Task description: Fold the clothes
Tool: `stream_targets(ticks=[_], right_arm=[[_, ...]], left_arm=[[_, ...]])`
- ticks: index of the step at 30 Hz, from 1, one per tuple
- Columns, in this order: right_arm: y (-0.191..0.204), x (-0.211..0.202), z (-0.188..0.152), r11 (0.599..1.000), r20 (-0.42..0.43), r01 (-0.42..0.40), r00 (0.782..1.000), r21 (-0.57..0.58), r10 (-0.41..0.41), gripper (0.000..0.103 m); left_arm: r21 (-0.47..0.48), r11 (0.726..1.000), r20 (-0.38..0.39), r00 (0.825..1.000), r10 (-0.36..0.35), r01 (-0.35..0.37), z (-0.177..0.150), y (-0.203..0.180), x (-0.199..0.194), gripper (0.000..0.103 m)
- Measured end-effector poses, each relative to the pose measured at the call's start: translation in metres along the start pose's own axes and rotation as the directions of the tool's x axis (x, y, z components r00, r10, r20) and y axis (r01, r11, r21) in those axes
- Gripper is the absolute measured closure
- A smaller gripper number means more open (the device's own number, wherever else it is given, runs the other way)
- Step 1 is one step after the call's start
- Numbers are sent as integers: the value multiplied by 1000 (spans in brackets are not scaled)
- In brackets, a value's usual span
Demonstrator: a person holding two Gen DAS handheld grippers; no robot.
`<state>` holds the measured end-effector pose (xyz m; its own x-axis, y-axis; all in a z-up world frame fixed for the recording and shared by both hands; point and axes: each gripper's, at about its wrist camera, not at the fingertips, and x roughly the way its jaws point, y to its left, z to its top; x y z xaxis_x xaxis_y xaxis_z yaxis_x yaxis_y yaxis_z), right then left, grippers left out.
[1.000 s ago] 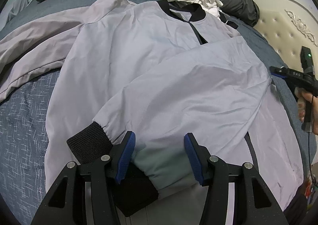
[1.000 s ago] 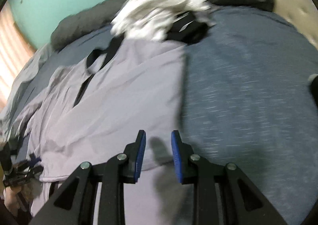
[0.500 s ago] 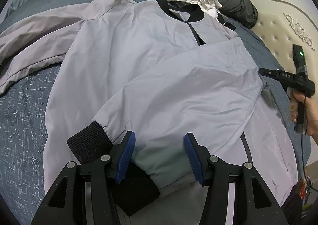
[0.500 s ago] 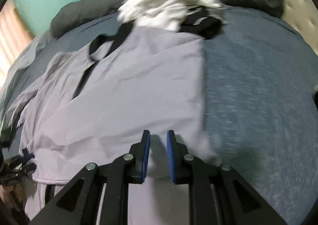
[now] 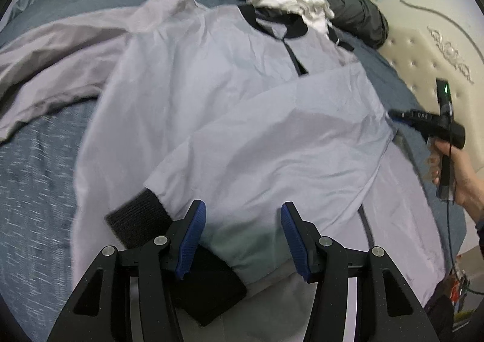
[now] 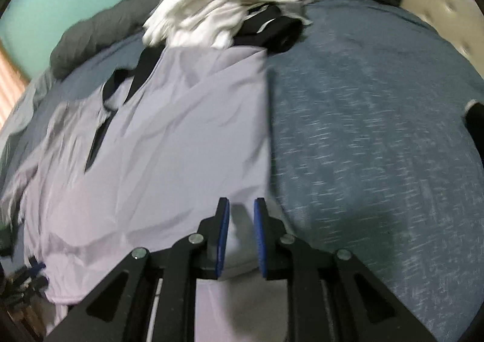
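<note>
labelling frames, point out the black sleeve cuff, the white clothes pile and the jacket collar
black sleeve cuff (image 5: 136, 218), left wrist view, ribbed knit middle
white clothes pile (image 6: 211, 14), right wrist view, centre of heap
jacket collar (image 5: 295, 29), left wrist view, black band

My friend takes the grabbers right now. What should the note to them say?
Left gripper: open, above the jacket near the black cuff, holding nothing.
Right gripper: jaws narrow, over the jacket's right edge; whether it pinches cloth is unclear.
Jacket lies flat on the bed, collar toward the white clothes.
Done: one sleeve folded across the front.
Left: fold the other sleeve, still spread out, then fold the body.
</note>
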<state>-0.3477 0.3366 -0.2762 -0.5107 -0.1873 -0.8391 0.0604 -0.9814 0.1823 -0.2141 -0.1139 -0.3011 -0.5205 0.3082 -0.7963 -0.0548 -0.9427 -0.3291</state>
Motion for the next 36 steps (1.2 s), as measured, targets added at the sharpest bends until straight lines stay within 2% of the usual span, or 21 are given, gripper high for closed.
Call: stream_targets(ticks=[4, 6, 11, 16, 21, 26, 30, 32, 36], right_arm=[[-10, -8, -6, 1000, 9, -7, 1000, 27, 6, 87], [-14, -9, -10, 999, 13, -16, 1000, 28, 16, 87], [-15, -16, -21, 999, 6, -33, 999, 37, 33, 87], [-14, -33, -33, 998, 20, -44, 999, 42, 43, 87], [-1, -52, -41, 997, 35, -73, 997, 14, 72, 87], [10, -69, -47, 997, 38, -75, 996, -19, 76, 87], [11, -76, -49, 997, 37, -72, 997, -10, 72, 86], [13, -80, -50, 998, 38, -70, 997, -9, 70, 86], [18, -90, -51, 997, 46, -70, 996, -17, 71, 86]], left_arm=[[-44, 999, 38, 999, 25, -23, 2, 23, -18, 47], [-67, 998, 47, 999, 13, -10, 1, 33, -22, 47], [-47, 999, 59, 998, 24, -21, -1, 38, -29, 47], [-48, 998, 56, 998, 38, -35, -2, 43, -32, 47], [-86, 996, 41, 999, 1, 2, -1, 48, -42, 47], [-83, 997, 32, 999, 5, -3, 2, 53, -50, 47], [-112, 993, -6, 999, -45, 44, -3, 59, -36, 47], [-106, 994, -24, 999, -25, 23, -5, 59, -28, 47], [-141, 990, -44, 998, -35, 28, -6, 64, -13, 47]])
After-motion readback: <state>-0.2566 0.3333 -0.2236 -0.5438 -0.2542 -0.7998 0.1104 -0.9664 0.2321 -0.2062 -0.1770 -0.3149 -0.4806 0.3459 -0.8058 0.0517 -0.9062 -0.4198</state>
